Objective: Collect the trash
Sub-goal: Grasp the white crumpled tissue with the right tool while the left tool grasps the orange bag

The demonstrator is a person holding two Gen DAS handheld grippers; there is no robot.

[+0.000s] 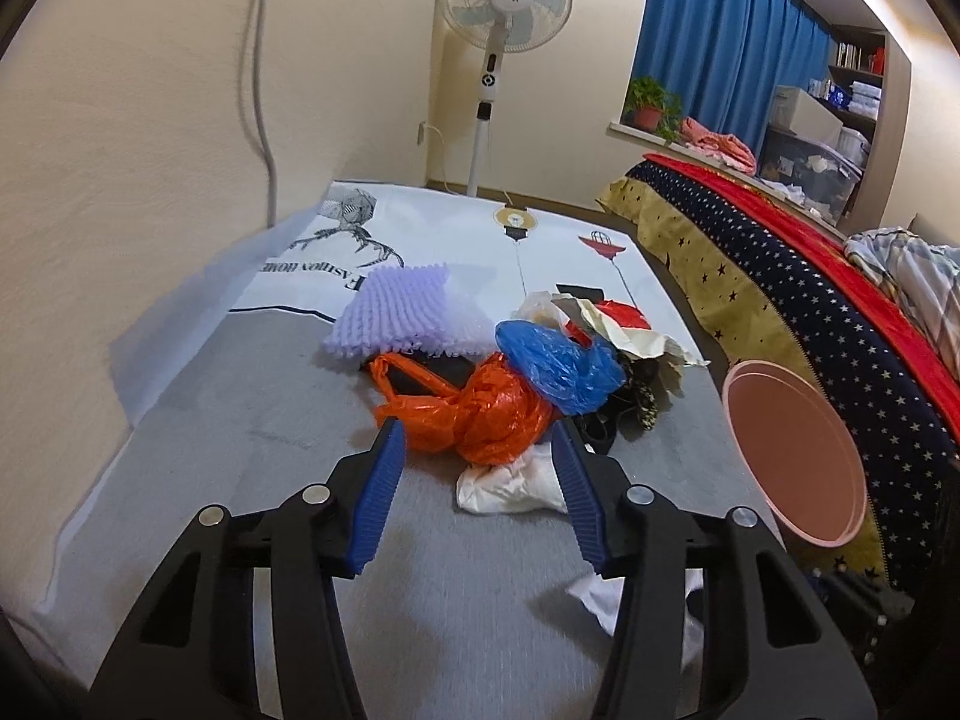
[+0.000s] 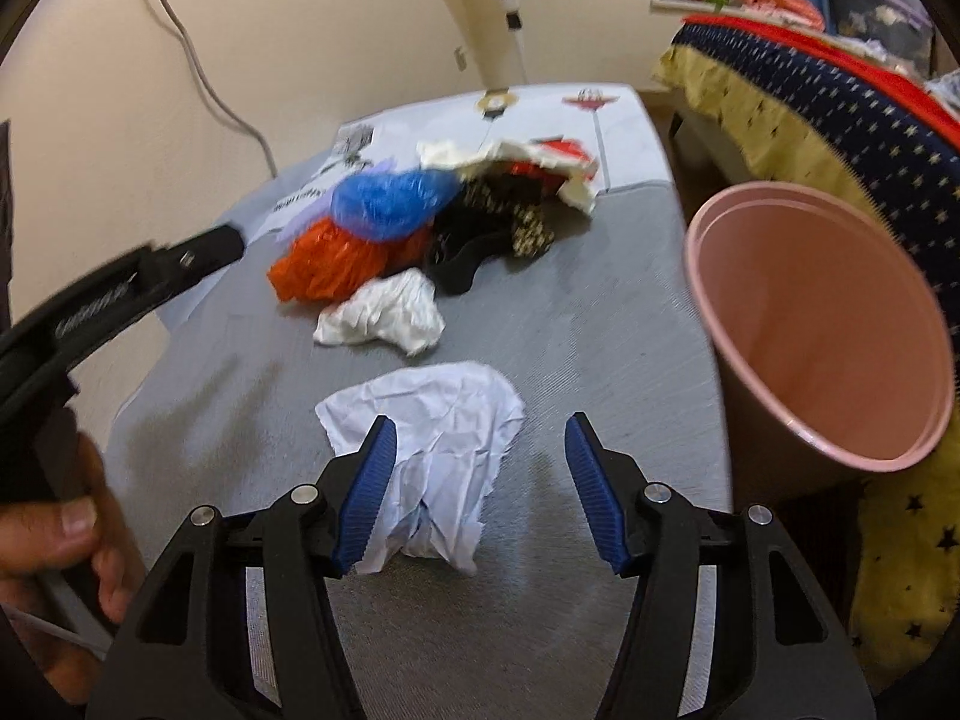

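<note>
The trash lies heaped on the table (image 2: 600,324), a grey surface with a white printed cloth (image 1: 456,228) at its far end. In the heap an orange bag (image 1: 480,414) sits nearest the left tool (image 1: 477,438), a blue bag (image 1: 558,366) rests on top of it, and behind them lie torn paper (image 1: 630,336), a red scrap (image 1: 621,312) and something dark and patterned (image 1: 645,396). A lilac foam sheet (image 1: 390,312) lies just beyond the heap on the wall side. A crumpled white wad (image 2: 384,315) sits at the heap's near edge, and a flat crumpled white sheet (image 2: 432,426) lies apart from it, closer in. The left tool stands released, its blue pads (image 1: 384,480) apart, the orange bag and the white wad showing between the tips; whether they touch I cannot tell. The right tool (image 2: 480,438) is released too, hanging over the white sheet with one pad in front of the sheet's edge, not clamped on it. A hand (image 2: 54,546) holds the left tool's grip. A pink bin (image 2: 816,336) stands at the table's edge, mouth tilted toward us, beside a bed with a starred blanket (image 1: 798,276). A fan (image 1: 501,0) stands by the far wall, near blue curtains (image 1: 726,42).
</note>
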